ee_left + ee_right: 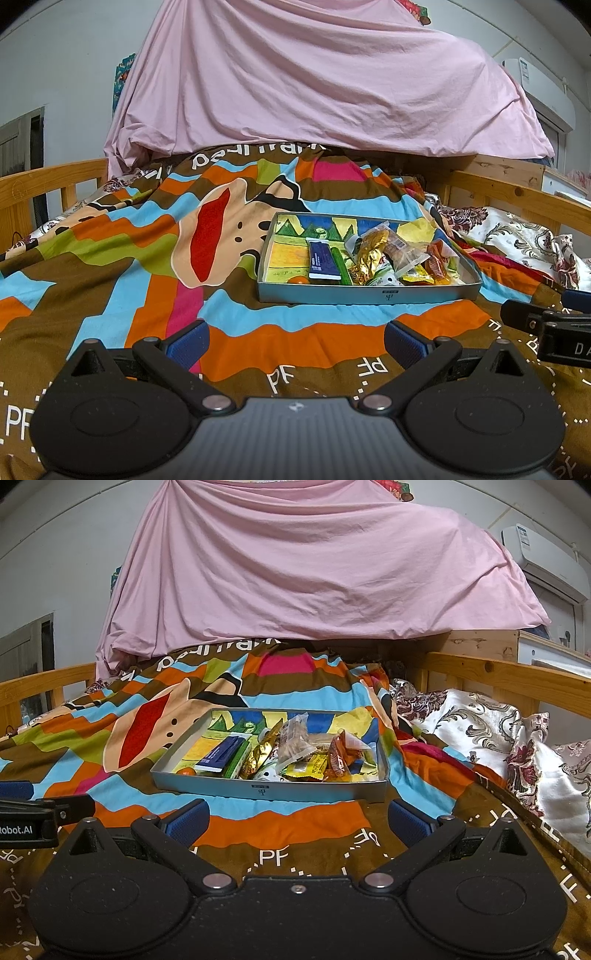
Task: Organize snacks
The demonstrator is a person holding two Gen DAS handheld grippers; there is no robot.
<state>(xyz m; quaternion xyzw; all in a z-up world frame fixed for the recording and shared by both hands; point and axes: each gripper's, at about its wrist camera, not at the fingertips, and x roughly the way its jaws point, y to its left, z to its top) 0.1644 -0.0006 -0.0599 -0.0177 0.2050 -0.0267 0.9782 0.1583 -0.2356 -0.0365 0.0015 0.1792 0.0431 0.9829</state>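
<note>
A bed with a wooden rail (506,672) at either side is seen across the lower half of both views, covered by a patchwork quilt (110,258) in brown, orange, blue and pink. A floral white cloth (480,723) is bunched at the right. A pink sheet (314,85) is draped over a bulk at centre top. White walls (55,554) are seen behind, an air conditioner (543,561) at upper right, and a dark doorway (37,147) at far left.

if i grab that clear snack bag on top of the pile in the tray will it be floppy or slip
Probably floppy: the clear bag is thin crinkled film, loosely filled. Likely light, as it props up on other packets. The glossy film may slip, and lifting it could shift the packets beneath it in the tray.
</note>
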